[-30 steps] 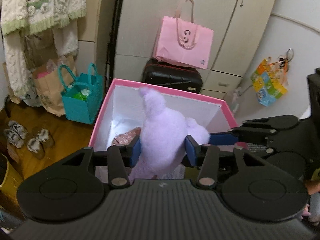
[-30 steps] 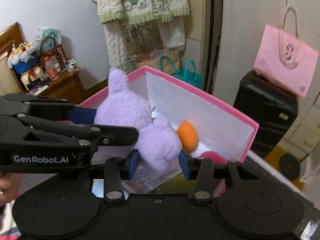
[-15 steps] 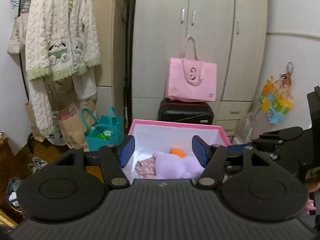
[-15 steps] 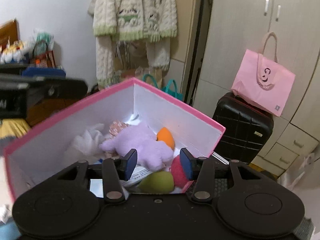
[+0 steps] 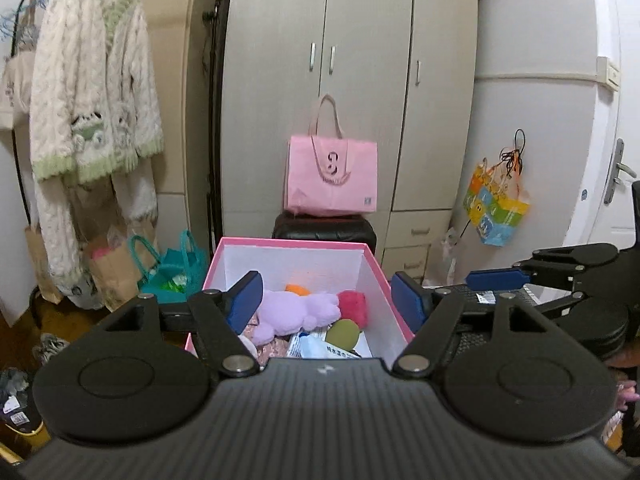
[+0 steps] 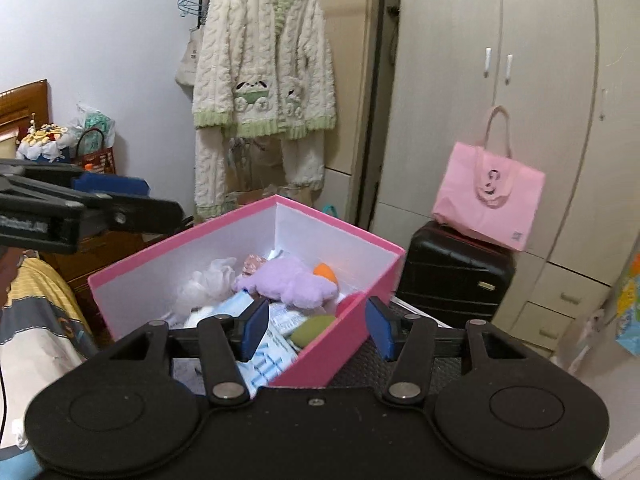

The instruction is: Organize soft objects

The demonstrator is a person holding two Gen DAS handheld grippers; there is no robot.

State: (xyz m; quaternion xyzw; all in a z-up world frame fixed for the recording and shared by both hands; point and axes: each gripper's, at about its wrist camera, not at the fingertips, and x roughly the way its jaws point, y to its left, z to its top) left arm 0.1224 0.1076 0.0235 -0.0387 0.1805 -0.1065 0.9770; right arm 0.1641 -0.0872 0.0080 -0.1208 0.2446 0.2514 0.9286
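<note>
A purple plush toy lies inside the pink box, among an orange item, a red one, a green one and paper packs. In the right wrist view the plush lies in the box beside a white fluffy item. My left gripper is open and empty, held back above the box's near edge. My right gripper is open and empty over the box's near right wall. The right gripper also shows at the left view's right edge.
A black suitcase with a pink bag on it stands behind the box, before a wardrobe. A cream cardigan hangs at left. A teal bag and a paper bag sit on the floor left of the box.
Both grippers were shut on the purple plush above the box. They opened, the plush dropped into the box, and both grippers pulled back and up.
</note>
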